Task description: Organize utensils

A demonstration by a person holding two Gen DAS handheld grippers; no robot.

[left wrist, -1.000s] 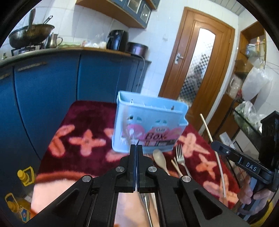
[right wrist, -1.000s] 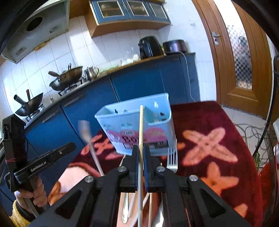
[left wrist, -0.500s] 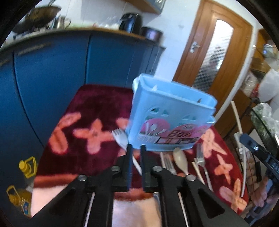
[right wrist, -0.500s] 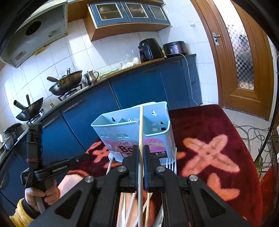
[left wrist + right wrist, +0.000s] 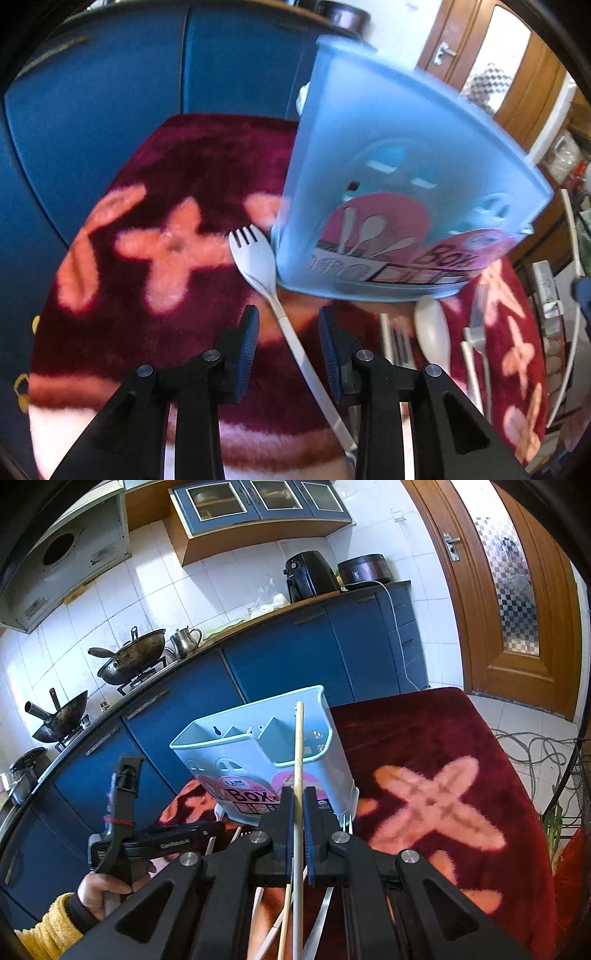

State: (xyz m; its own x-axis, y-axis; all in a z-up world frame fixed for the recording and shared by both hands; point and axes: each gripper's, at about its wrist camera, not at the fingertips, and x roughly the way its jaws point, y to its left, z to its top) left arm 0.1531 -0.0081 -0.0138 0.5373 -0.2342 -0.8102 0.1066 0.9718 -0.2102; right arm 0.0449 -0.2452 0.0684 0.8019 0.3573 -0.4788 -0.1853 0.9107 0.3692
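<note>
The left gripper point(image 5: 288, 328) points down at a dark red cloth point(image 5: 192, 155) with pink cross shapes that covers the table. Its jaws are opening, and the handle of a white spork point(image 5: 258, 266) runs up between them without either pad pressing on it. The spork lies on the cloth, its tined head just beside the near left corner of the light blue utensil box point(image 5: 399, 177), so the box wall stands close against its tip.

To the right of the spork, along the box's near side, more utensils lie on the cloth: a pale spoon point(image 5: 432, 332), a metal fork point(image 5: 478, 325) and thin pale sticks; blur hides their exact number.

The right gripper point(image 5: 298, 805) is closed on a pale chopstick point(image 5: 298, 760), which stands nearly upright between the pads, its tip in front of the box's point(image 5: 258, 760) open top. The box stands upright near the cloth's far edge, its inner compartments visible and its pink label facing the camera.

In the right wrist view the person's left hand point(image 5: 107, 890), in a yellow sleeve point(image 5: 48, 934), grips the left tool's handle at the cloth's left edge. Behind the table run blue cabinets point(image 5: 295, 657), with woks point(image 5: 129, 657) on the stove and a wooden door point(image 5: 513, 590) at the right.
</note>
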